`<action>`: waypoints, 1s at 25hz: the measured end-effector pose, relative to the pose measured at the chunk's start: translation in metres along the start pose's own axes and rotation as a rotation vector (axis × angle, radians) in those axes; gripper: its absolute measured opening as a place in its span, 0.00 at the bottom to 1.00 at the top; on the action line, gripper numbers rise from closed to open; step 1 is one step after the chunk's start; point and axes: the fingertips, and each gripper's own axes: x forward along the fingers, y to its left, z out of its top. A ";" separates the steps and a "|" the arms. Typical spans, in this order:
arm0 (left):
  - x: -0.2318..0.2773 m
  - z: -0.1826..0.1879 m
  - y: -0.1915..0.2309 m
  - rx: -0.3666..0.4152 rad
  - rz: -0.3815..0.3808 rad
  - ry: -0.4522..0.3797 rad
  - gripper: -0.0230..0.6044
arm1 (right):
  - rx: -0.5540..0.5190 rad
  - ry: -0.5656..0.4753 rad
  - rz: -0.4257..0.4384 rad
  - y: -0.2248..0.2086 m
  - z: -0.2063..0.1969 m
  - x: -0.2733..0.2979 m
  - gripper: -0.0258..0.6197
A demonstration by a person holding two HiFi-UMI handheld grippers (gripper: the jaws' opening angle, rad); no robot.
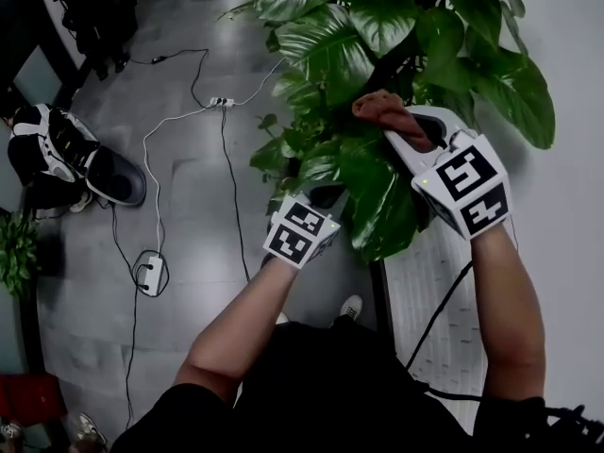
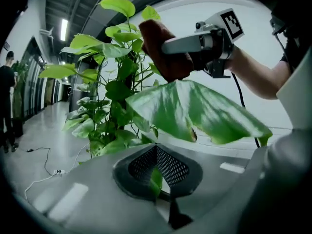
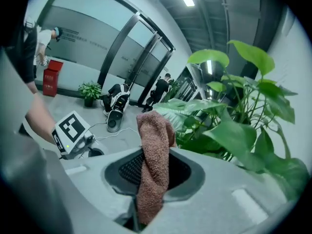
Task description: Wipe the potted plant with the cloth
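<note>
The potted plant (image 1: pixel 377 36) spreads large green leaves across the top of the head view. My right gripper (image 1: pixel 396 125) is shut on a brown terry cloth (image 1: pixel 380 109), held over a big leaf (image 1: pixel 377 196); in the right gripper view the cloth (image 3: pixel 153 165) stands up from between the jaws. My left gripper (image 1: pixel 326 194) reaches in under the foliage from the lower left. In the left gripper view it (image 2: pixel 158 174) pinches the edge of a leaf (image 2: pixel 156 179), with the broad leaf (image 2: pixel 195 111) spread above and the cloth (image 2: pixel 163 52) over it. The pot is hidden.
A white grated platform (image 1: pixel 439 300) runs along the wall at the right. On the grey floor lie cables, a power strip (image 1: pixel 222 102) and an adapter (image 1: pixel 151 274). A black-and-white machine (image 1: pixel 66 154) sits at the left. A person (image 2: pixel 7 96) stands far down the hall.
</note>
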 end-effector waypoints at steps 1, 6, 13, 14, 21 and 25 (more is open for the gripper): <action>0.001 0.007 0.000 0.009 -0.004 -0.009 0.06 | 0.019 0.008 0.011 0.001 -0.006 0.004 0.15; 0.003 0.023 -0.001 0.009 -0.016 -0.036 0.06 | 0.125 0.021 0.051 0.007 -0.032 0.018 0.14; -0.006 0.020 -0.012 -0.014 -0.031 -0.054 0.06 | 0.229 0.022 0.058 0.018 -0.056 0.013 0.15; -0.005 0.018 -0.012 -0.015 -0.032 -0.052 0.06 | 0.248 0.022 0.049 0.021 -0.060 0.011 0.15; 0.010 0.009 -0.015 0.000 -0.053 -0.025 0.06 | 0.421 0.036 -0.022 0.029 -0.098 0.003 0.15; 0.018 0.008 -0.020 0.005 -0.074 -0.017 0.06 | 0.486 0.029 -0.039 0.038 -0.112 -0.007 0.15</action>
